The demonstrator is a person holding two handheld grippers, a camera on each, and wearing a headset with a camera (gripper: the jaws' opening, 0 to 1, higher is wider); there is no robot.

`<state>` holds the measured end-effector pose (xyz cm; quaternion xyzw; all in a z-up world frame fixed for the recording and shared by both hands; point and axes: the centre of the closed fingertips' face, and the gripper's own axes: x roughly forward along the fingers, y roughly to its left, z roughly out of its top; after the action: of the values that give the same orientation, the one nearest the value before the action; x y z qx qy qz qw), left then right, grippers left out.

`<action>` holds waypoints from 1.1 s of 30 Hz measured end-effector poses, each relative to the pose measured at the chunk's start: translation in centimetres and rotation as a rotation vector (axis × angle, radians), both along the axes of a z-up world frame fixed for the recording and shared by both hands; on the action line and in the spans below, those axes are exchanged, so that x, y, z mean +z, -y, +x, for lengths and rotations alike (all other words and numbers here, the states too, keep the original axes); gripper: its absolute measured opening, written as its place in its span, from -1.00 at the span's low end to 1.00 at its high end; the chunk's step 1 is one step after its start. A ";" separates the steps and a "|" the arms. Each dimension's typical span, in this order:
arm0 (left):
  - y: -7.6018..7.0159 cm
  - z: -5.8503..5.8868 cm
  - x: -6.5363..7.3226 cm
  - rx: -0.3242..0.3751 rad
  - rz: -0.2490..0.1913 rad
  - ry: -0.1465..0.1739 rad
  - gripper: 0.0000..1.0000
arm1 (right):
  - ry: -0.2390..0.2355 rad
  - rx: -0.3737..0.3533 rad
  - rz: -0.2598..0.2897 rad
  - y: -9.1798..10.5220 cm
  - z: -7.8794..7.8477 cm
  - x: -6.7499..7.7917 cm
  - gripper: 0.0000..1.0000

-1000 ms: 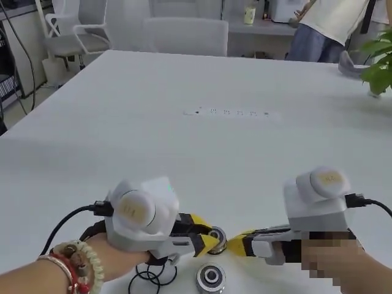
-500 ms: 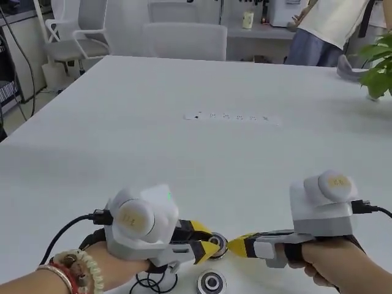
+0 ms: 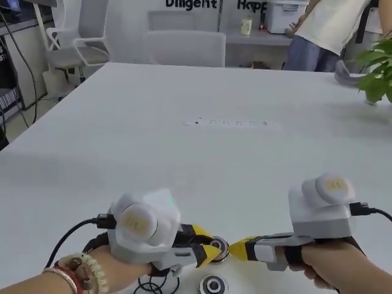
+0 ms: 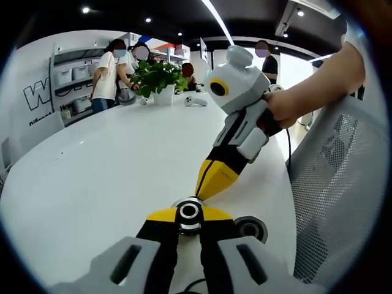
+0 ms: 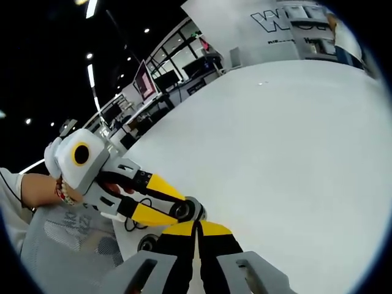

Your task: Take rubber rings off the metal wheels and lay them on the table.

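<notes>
One silver metal wheel (image 4: 188,213) is clamped by the left hand-held gripper (image 3: 212,248) at the white surface's (image 3: 184,153) near edge, seemingly steadied for ring removal, while the right hand-held gripper (image 5: 196,228), jaws pressed together, is set at its rim.

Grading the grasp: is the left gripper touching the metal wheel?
Touching. The left gripper view shows the left gripper with both jaws pressed against the metal wheel, no gap.
</notes>
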<state>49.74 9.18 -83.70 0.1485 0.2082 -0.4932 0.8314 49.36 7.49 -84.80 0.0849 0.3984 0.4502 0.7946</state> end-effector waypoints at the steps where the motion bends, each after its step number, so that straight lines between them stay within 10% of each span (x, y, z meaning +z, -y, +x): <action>1: 0.0 0.0 0.0 0.000 0.002 0.001 -0.86 | 0.007 0.004 -0.002 0.0 -0.1 0.1 -1.00; 33: 0.3 -0.1 0.0 -0.015 0.016 0.006 -0.86 | 0.026 0.020 -0.007 -0.2 0.0 0.5 -1.00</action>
<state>49.61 8.92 -83.71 0.1583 0.2085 -0.4972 0.8272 49.37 7.67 -84.27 0.0721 0.3905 0.4577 0.7955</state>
